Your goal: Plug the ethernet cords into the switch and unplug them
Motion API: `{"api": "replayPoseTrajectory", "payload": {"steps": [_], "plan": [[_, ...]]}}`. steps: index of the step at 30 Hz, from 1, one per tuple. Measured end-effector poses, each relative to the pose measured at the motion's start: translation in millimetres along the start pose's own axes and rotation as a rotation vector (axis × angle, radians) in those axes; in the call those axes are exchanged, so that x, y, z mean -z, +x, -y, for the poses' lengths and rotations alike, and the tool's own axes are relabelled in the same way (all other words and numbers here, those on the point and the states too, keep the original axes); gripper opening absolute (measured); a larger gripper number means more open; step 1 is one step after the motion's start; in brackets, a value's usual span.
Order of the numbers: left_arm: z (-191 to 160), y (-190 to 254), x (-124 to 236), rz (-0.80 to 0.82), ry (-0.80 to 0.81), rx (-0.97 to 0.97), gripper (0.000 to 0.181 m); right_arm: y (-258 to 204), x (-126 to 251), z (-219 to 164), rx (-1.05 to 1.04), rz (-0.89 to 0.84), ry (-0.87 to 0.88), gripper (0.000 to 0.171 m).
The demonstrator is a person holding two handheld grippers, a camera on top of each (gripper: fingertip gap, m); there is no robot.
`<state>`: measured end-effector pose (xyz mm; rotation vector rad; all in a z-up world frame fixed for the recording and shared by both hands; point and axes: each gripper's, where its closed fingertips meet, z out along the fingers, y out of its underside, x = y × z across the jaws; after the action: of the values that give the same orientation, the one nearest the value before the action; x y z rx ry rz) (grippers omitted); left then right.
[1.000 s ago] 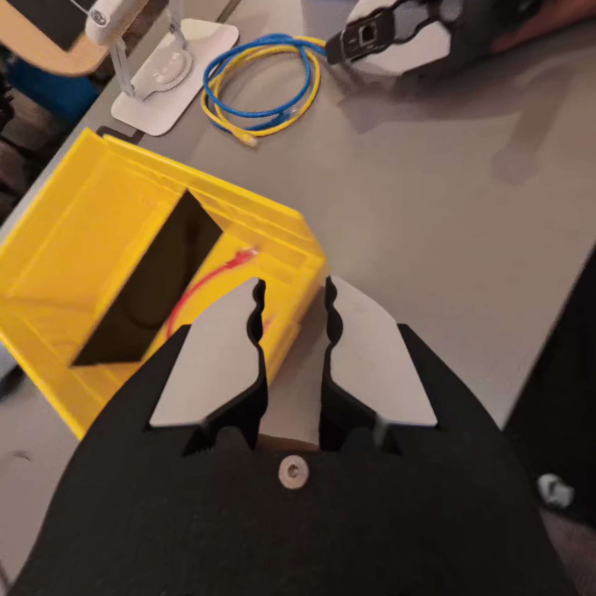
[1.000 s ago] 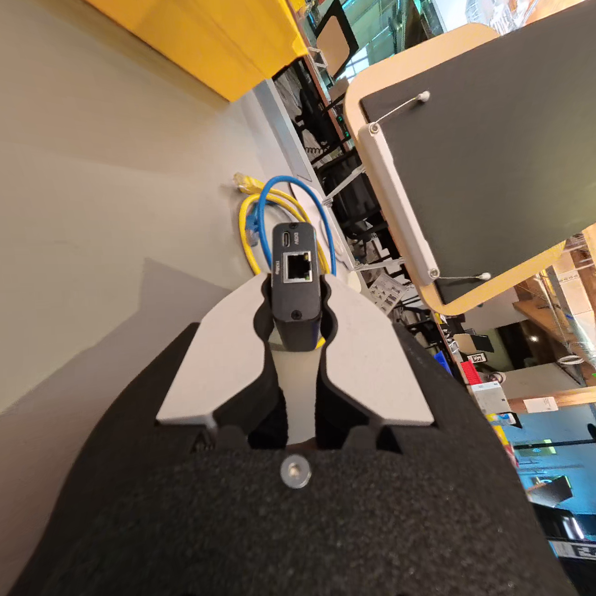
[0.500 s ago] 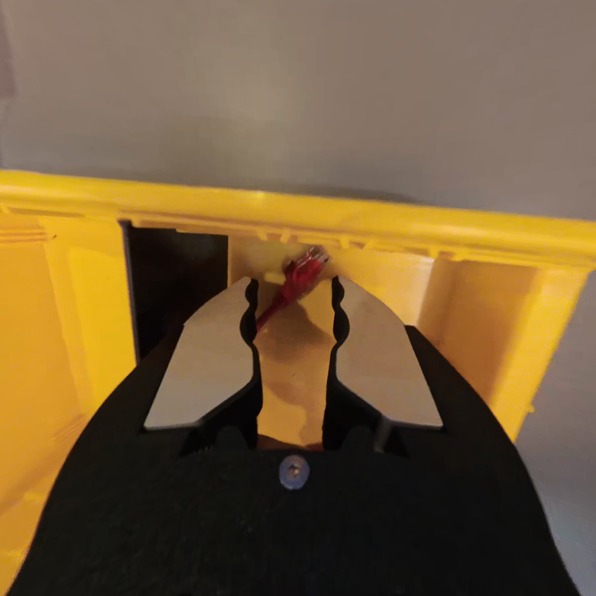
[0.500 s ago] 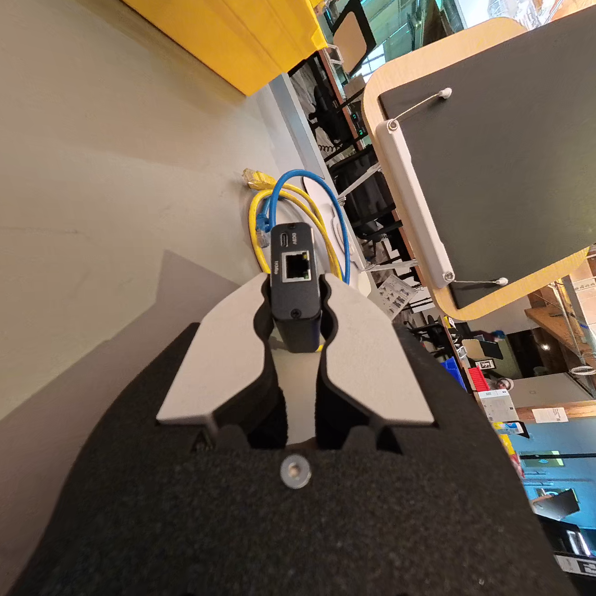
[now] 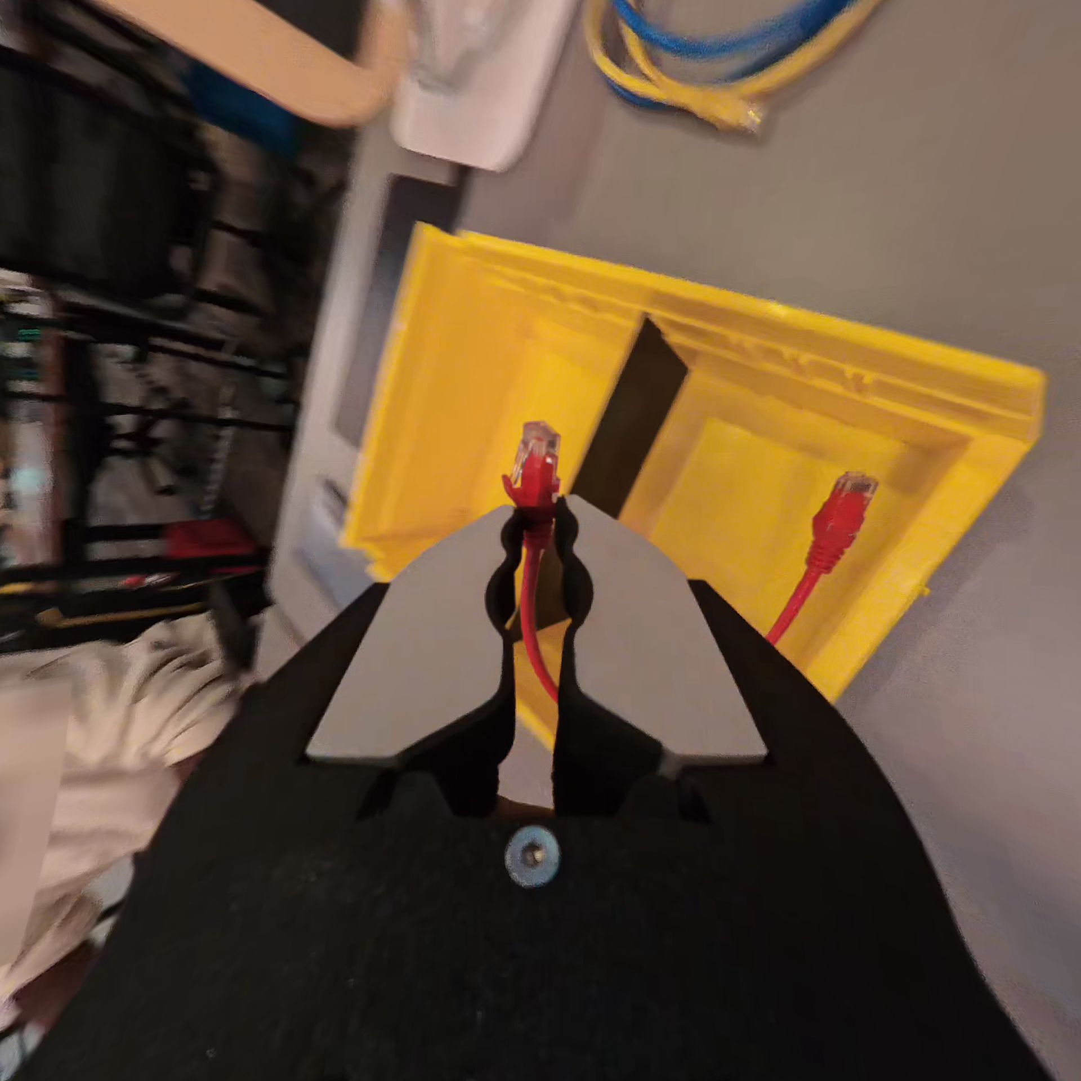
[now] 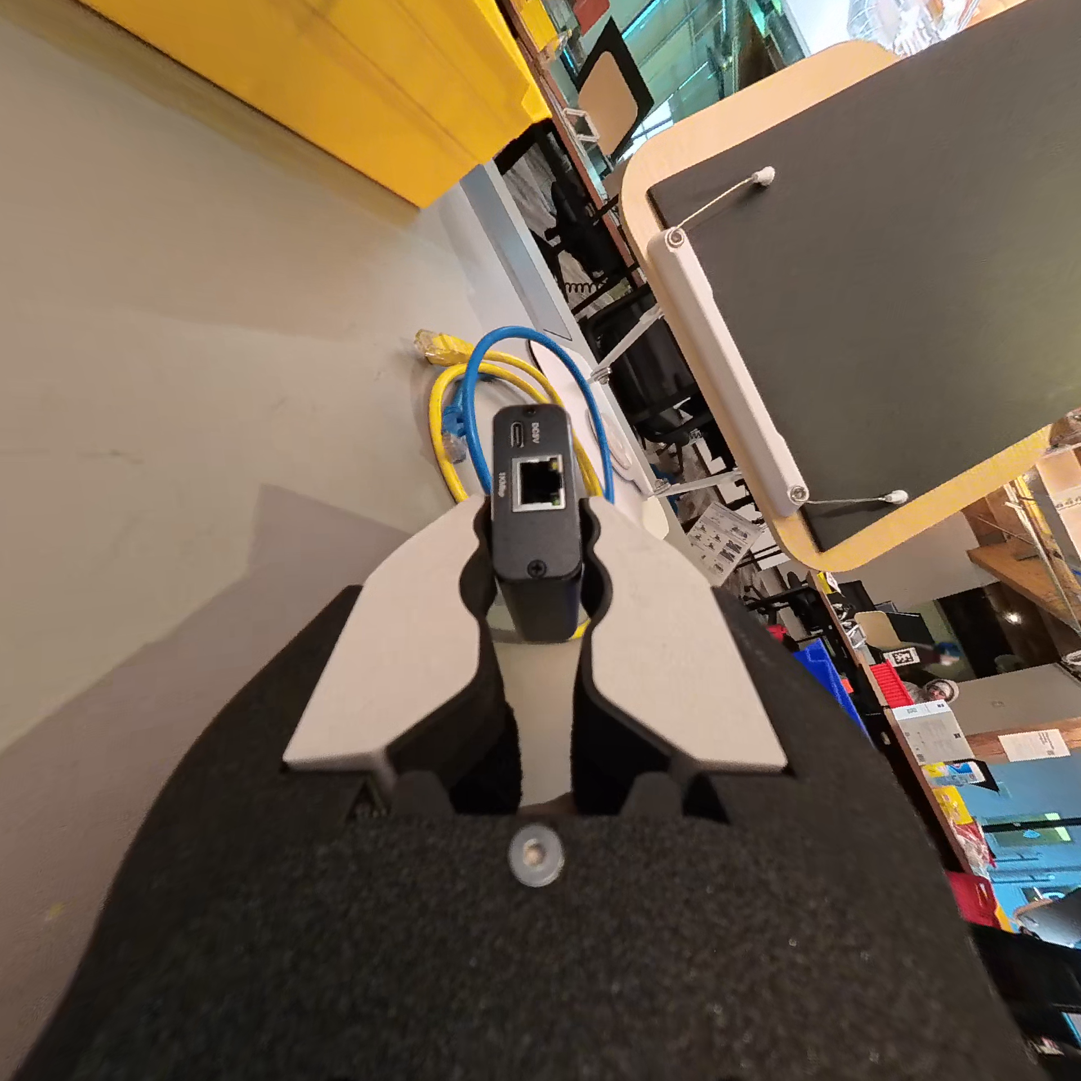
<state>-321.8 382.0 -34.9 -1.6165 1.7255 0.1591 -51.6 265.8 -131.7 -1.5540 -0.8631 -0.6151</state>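
My left gripper (image 5: 535, 515) is shut on a red ethernet cord (image 5: 533, 474) just behind its clear plug, which points away from me, held above the yellow bin (image 5: 760, 327). The cord's other red plug (image 5: 842, 515) hangs to the right over the bin. My right gripper (image 6: 535, 509) is shut on the small black switch (image 6: 535, 497), whose open ethernet port faces forward. Coiled blue and yellow ethernet cords (image 6: 462, 398) lie on the table beyond the switch; they also show in the left wrist view (image 5: 690, 76).
The yellow bin has a black divider (image 5: 632, 421) and stands on the grey table (image 5: 819, 175). A white stand base (image 5: 468, 105) sits near the coiled cords. A black board with a wooden rim (image 6: 877, 234) rises at the table's edge. The tips of one gripper are about 30 cm away from the tips of the other.
My left gripper closed on the red cord inside the bin and lifted it up and out. The right gripper with the switch has shifted only slightly.
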Motion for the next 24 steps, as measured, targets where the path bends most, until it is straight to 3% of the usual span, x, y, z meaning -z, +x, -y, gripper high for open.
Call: {"api": "replayPoseTrajectory", "payload": {"steps": [4, 6, 8, 11, 14, 17, 19, 22, 24], "plan": [[35.8, -27.3, 102.9, 0.134, 0.07, 0.048, 0.01, -0.6, 3.3, 5.1, 0.014, -0.007, 0.027, 0.026], [60.6, -5.3, 136.4, 0.064, 0.138, 0.092, 0.01, -0.8, 4.7, 7.0, 0.018, -0.008, 0.037, 0.026], [84.7, 39.6, 147.6, -0.085, 0.202, 0.135, 0.009, -0.6, 5.8, 8.8, 0.022, -0.01, 0.049, 0.027], [104.2, 126.3, 119.3, -0.324, 0.214, 0.203, 0.01, -0.5, 7.0, 10.7, 0.024, -0.011, 0.062, 0.026], [98.7, 191.4, 52.5, -0.378, 0.104, 0.252, 0.01, -2.4, 7.3, 11.4, 0.039, -0.008, 0.066, 0.026], [87.5, 214.8, -13.1, -0.303, -0.009, 0.3, 0.01, -5.1, 7.2, 12.5, 0.059, -0.005, 0.071, 0.026], [94.0, 224.0, -38.9, -0.308, 0.002, 0.401, 0.01, -5.9, 6.7, 12.5, 0.061, 0.0, 0.071, 0.026], [108.5, 236.2, -50.8, -0.375, 0.081, 0.515, 0.011, -4.7, 6.6, 12.0, 0.05, 0.001, 0.071, 0.026], [109.5, 232.6, -45.4, -0.372, 0.157, 0.508, 0.021, -3.9, 6.3, 11.5, 0.04, 0.003, 0.07, 0.026]]}}
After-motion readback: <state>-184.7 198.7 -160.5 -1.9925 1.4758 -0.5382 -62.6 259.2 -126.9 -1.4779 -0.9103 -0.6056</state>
